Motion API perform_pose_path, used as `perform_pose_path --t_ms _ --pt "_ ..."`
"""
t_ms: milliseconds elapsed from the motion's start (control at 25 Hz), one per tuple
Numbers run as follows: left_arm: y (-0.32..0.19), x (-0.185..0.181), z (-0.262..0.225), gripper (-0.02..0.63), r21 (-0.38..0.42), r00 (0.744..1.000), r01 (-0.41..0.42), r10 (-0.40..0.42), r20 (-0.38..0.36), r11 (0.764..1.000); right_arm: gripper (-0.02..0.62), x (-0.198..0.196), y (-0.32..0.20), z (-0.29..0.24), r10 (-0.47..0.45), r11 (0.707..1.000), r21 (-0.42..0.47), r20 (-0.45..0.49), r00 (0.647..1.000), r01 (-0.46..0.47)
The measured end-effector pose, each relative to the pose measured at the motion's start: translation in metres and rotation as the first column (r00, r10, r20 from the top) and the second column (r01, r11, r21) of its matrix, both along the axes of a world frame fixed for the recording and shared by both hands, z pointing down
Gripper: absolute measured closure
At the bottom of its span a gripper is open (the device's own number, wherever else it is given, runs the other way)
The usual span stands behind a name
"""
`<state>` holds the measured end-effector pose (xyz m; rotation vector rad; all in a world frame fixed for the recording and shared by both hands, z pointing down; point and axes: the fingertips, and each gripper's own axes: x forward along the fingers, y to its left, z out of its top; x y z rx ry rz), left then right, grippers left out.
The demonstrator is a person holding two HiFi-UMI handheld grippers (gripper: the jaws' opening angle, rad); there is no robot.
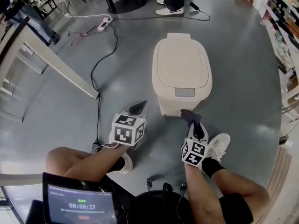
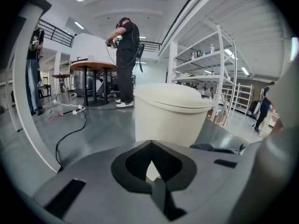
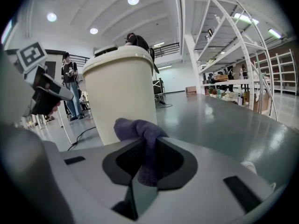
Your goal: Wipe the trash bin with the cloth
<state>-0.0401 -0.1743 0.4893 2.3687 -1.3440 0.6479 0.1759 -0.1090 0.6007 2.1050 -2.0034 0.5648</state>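
A cream trash bin with a closed lid stands on the grey floor ahead of me, and fills the middle of the left gripper view as the bin. My right gripper is shut on a dark purple cloth, low at the bin's front right corner. The cloth bunches out past the jaws, close to the bin's base. My left gripper sits left of the bin's front, jaws together with nothing between them.
A black cable runs across the floor left of the bin to a power strip. A white table leg slants at the left. A person's shoes stand beyond the bin. Shelving lines the right side.
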Motion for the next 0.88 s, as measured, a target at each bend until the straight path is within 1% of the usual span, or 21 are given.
perform_pose_path --t_ms 80,200,320,400,520,640,720,800,880 --pt "0.0 0.0 -0.001 0.606 0.014 1.0 -0.004 0.003 0.018 1.0 0.526 0.005 0.003 -0.009 0.007 1.0 0.008 0.014 1.0 -0.007" --pt "0.014 0.02 0.001 0.606 0.019 0.998 -0.061 0.06 0.029 0.998 0.526 0.014 0.004 -0.025 0.004 1.0 0.02 0.022 1.0 -0.005" --pt "0.033 0.053 0.006 0.606 0.004 0.989 -0.146 0.146 0.026 0.989 0.526 0.024 0.003 -0.049 -0.005 0.999 0.047 0.013 1.0 0.005" --pt "0.043 0.077 0.009 0.606 -0.003 0.98 -0.197 0.197 0.018 0.98 0.526 0.038 0.002 -0.066 0.009 0.997 0.074 0.008 1.0 -0.01" --pt "0.052 0.111 0.006 0.606 0.005 0.971 -0.24 0.24 0.01 0.971 0.526 0.064 -0.002 -0.085 0.031 0.994 0.104 0.019 0.999 -0.033" --pt "0.052 0.134 -0.004 0.606 0.024 0.968 -0.252 0.252 0.008 0.967 0.526 0.083 -0.006 -0.095 0.048 0.992 0.115 0.087 0.995 -0.058" --pt "0.049 0.148 -0.011 0.606 0.043 0.969 -0.245 0.245 0.004 0.968 0.526 0.094 -0.012 -0.102 0.046 0.991 0.12 0.132 0.99 -0.062" --pt "0.045 0.158 -0.02 0.606 0.063 0.972 -0.235 0.235 0.003 0.97 0.526 0.099 -0.018 -0.109 0.02 0.992 0.123 0.177 0.984 -0.042" --pt "0.043 0.166 -0.028 0.606 0.081 0.975 -0.223 0.223 0.005 0.972 0.526 0.097 -0.025 -0.117 -0.034 0.992 0.124 0.23 0.973 0.006"
